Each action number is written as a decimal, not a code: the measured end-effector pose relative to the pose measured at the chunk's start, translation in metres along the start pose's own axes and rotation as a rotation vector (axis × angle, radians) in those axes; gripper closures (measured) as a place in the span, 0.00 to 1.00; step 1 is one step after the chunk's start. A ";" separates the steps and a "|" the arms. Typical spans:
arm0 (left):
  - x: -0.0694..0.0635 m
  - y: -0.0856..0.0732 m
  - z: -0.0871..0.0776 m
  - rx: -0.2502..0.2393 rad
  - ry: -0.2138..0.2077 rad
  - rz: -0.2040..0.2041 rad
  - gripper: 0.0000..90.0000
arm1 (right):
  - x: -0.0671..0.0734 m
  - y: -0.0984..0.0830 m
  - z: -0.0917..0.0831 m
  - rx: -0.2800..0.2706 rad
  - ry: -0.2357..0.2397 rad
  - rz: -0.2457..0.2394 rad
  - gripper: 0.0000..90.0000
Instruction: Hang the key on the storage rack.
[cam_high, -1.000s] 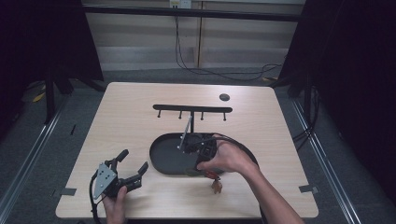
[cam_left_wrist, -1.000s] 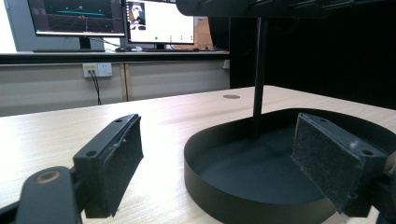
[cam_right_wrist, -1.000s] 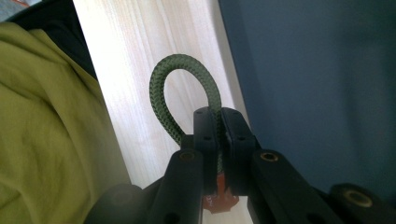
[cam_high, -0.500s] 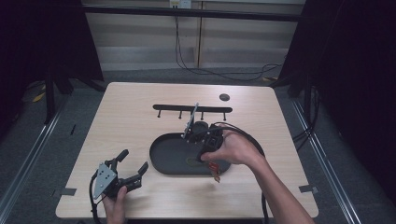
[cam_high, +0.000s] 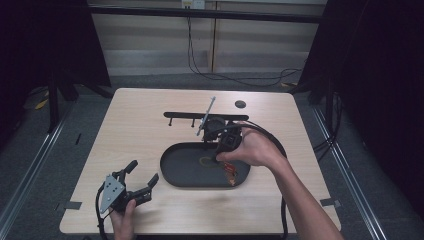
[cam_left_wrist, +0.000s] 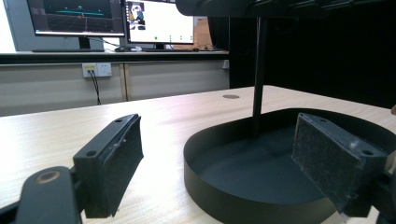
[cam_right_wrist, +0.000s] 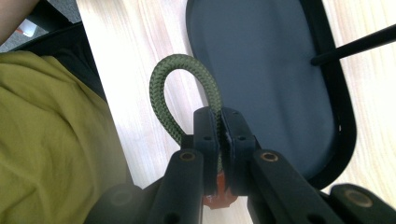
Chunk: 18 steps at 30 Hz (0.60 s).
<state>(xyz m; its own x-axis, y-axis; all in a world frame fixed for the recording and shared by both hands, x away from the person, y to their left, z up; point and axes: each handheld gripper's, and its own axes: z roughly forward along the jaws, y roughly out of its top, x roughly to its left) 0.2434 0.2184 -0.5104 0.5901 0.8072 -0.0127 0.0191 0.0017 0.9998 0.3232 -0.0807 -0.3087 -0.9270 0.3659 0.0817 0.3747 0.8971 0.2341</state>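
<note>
The right tongs (cam_right_wrist: 219, 135) pinch a green cord (cam_right_wrist: 180, 88), their pads pressed together on it with the loop arching out to 11 o'clock in the right gripper view. An orange piece (cam_right_wrist: 215, 198) shows just under the pads. In the high view the right tongs (cam_high: 220, 150) hang over the black tray (cam_high: 175, 175), near its 1 o'clock rim, with the cord's loop seen above the tray floor and the orange piece (cam_high: 231, 176) dangling below the hand.

Against a second ago, the right hand (cam_high: 252, 150) has risen and drifted toward 12 o'clock, closer to the black rack (cam_high: 200, 116), whose post stands in the tray. The cord has come up with it. The grip looks unchanged.

The left tongs (cam_high: 137, 182) stay at 7 o'clock on the counter (cam_high: 140, 130), spread wide with nothing between the pads, pointing at the tray's near rim. In the left gripper view the left tongs (cam_left_wrist: 219, 168) frame the tray's wall (cam_left_wrist: 243, 205).
</note>
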 end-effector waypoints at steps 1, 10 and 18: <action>0.000 0.000 0.000 0.000 0.000 -0.002 0.18 | 0.000 0.001 -0.002 0.005 0.002 0.005 0.95; 0.000 0.000 0.000 -0.001 0.000 -0.002 0.18 | -0.015 0.008 -0.014 0.008 -0.011 0.011 0.95; 0.000 0.000 0.000 -0.001 0.000 -0.001 0.18 | -0.026 0.016 -0.026 -0.013 -0.033 0.012 0.95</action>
<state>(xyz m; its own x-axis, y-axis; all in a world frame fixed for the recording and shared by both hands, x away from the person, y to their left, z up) 0.2432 0.2183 -0.5104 0.5903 0.8071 -0.0141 0.0193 0.0033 0.9998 0.3527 -0.0827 -0.2817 -0.9214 0.3851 0.0525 0.3857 0.8893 0.2456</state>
